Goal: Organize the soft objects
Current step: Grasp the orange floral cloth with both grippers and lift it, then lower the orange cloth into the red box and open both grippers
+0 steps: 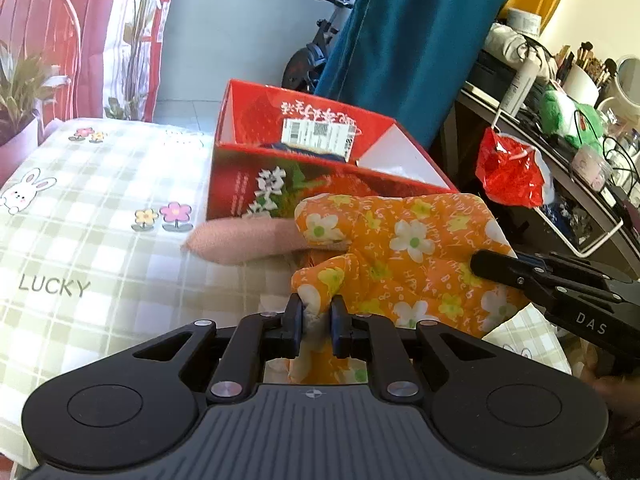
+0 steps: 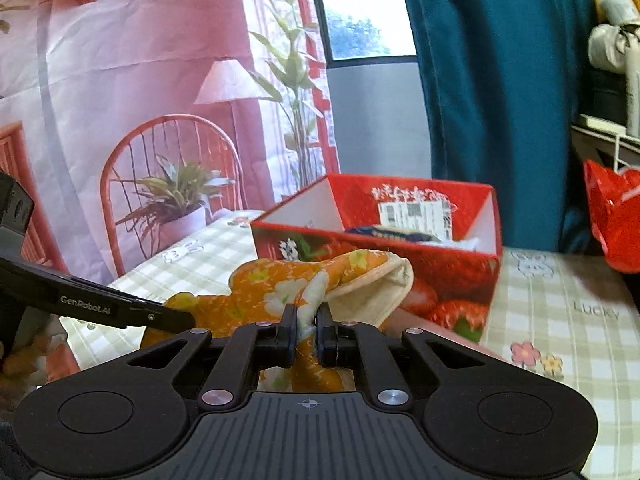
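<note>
An orange flowered oven mitt (image 1: 404,256) hangs between both grippers just in front of the red strawberry box (image 1: 256,184). My left gripper (image 1: 317,312) is shut on the mitt's thumb end. My right gripper (image 2: 307,320) is shut on the mitt (image 2: 296,280) near its cream-lined cuff (image 2: 372,292). The right gripper also shows in the left wrist view (image 1: 476,264), at the mitt's right side. A pink soft object (image 1: 244,240) lies on the table under the mitt, against the box. The open box (image 2: 452,276) holds a blue packet (image 2: 392,234).
The table has a green checked cloth (image 1: 80,240) with rabbits and flowers. A red plastic bag (image 1: 508,172) hangs at the right from a cluttered shelf (image 1: 568,168). A teal curtain (image 2: 488,100) hangs behind the box.
</note>
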`<state>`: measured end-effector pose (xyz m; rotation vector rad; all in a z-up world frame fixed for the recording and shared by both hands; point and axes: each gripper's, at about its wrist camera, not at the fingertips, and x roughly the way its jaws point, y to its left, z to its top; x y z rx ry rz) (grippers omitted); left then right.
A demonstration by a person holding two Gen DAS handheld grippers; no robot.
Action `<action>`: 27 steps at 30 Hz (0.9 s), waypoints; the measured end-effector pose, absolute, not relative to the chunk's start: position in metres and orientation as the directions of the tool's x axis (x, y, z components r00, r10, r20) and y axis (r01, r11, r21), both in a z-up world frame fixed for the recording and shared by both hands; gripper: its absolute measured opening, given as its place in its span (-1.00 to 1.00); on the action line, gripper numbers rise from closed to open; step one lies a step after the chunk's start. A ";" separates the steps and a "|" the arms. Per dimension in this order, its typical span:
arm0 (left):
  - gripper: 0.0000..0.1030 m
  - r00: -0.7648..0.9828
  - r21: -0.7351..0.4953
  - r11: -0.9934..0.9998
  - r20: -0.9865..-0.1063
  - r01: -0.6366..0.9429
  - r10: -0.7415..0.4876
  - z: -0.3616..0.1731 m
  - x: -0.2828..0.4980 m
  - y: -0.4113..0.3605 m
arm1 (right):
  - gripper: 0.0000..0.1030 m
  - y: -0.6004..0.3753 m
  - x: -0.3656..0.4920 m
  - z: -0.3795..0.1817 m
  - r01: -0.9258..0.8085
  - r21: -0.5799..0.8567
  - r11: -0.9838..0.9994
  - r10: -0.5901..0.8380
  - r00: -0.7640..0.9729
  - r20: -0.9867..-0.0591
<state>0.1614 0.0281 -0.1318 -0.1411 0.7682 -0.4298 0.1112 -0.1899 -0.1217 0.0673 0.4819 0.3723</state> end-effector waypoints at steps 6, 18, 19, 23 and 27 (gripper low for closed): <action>-0.71 0.665 -0.278 0.909 -0.621 0.310 -0.416 -0.122 0.174 0.031 | -0.83 -0.184 0.125 -0.112 -0.344 0.138 0.929 0.370 0.830 -0.418; -0.71 0.743 -0.236 0.919 -0.542 0.314 -0.393 -0.076 0.231 0.018 | -0.83 -0.200 0.183 -0.087 -0.335 0.173 0.926 0.377 0.837 -0.397; -0.71 0.748 -0.236 0.920 -0.536 0.311 -0.391 -0.071 0.240 0.016 | -0.83 -0.201 0.191 -0.083 -0.335 0.164 0.928 0.373 0.840 -0.394; -0.71 0.766 -0.196 0.930 -0.527 0.311 -0.367 -0.062 0.282 0.002 | -0.83 -0.205 0.233 -0.073 -0.323 0.135 0.937 0.350 0.849 -0.395; -0.71 0.763 -0.185 0.939 -0.548 0.288 -0.342 -0.069 0.321 -0.006 | -0.83 -0.212 0.277 -0.071 -0.292 0.161 0.943 0.333 0.850 -0.408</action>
